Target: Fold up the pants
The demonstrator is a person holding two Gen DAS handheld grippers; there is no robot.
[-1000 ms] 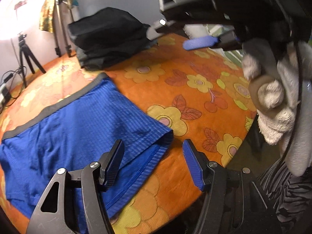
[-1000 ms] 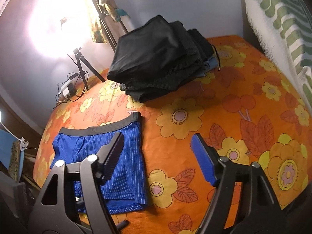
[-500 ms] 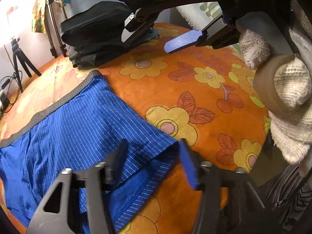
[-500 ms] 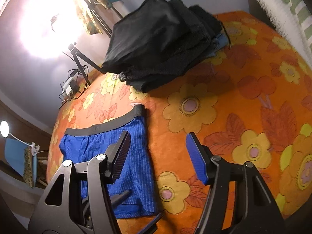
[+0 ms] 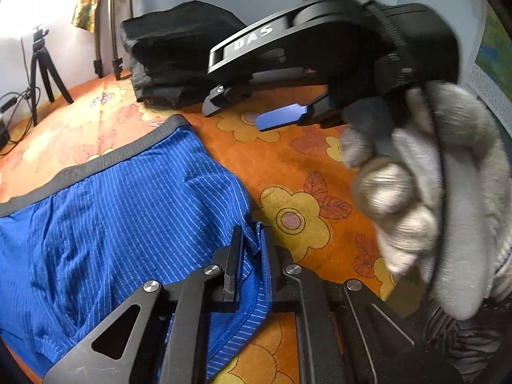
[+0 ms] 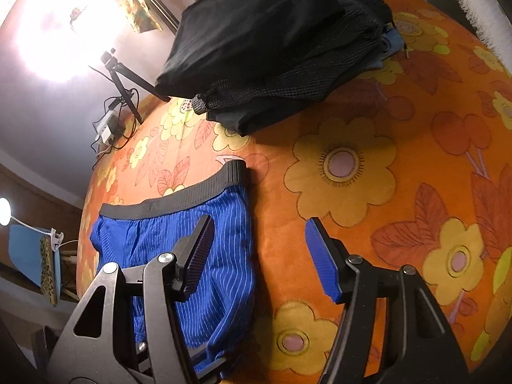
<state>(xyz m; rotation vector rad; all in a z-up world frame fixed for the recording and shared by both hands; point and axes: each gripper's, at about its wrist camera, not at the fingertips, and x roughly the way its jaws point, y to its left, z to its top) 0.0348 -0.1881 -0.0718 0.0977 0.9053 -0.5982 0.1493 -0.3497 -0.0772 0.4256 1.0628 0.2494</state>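
The left gripper pinched the hem corner of the blue shorts lying flat on the floral cover, while the right gripper hovered spread wide above them.

Royal-blue, white-pinstriped shorts with a charcoal ribbed waistband, on an orange bedspread printed with yellow flowers and red leaves, near a stack of black folded garments.

We see open orange floral bedspread right of the blue striped shorts, between them and the folded black clothes stack. That stack blocks the far side. The right gripper hangs over the shorts' waistband corner, crowding the left wrist view.
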